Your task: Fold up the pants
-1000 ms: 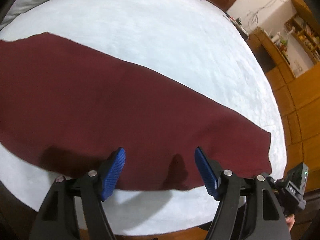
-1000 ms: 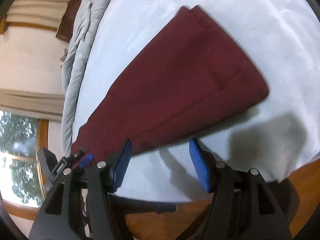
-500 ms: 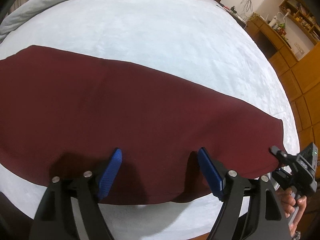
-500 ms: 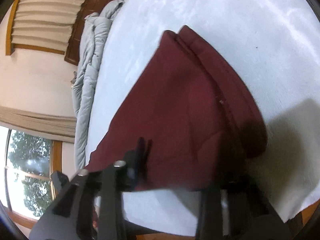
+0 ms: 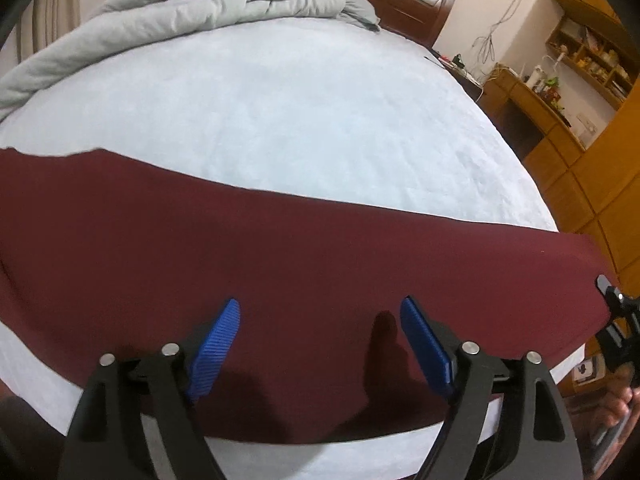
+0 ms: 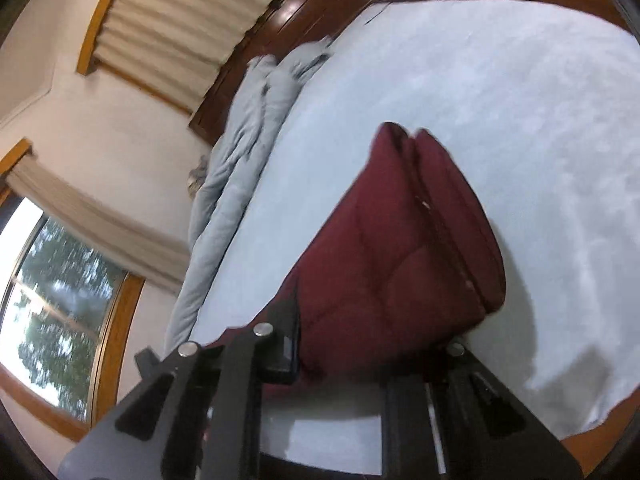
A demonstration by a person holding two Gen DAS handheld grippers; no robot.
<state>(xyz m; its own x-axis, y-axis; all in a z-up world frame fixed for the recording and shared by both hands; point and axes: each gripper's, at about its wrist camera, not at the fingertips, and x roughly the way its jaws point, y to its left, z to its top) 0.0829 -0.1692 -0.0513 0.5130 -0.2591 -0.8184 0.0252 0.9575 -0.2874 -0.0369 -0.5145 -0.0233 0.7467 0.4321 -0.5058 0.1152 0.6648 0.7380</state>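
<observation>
Dark red pants lie flat in a long band across the near part of a light blue bed. My left gripper is open just above the pants near their near edge, its blue pads apart. In the right wrist view the pants' end bunches up right in front of my right gripper. Its fingertips are hidden by the cloth, so I cannot tell if they are shut on it. The right gripper also shows at the right edge of the left wrist view.
A grey duvet is heaped at the far head of the bed by a dark wooden headboard. Wooden cabinets and a cluttered desk stand to the right. A window and curtains are at the left.
My left gripper has moved forward over the pants and tilted up. My right gripper has moved in onto the pants' end, and the cloth there now bunches and covers its fingertips.
</observation>
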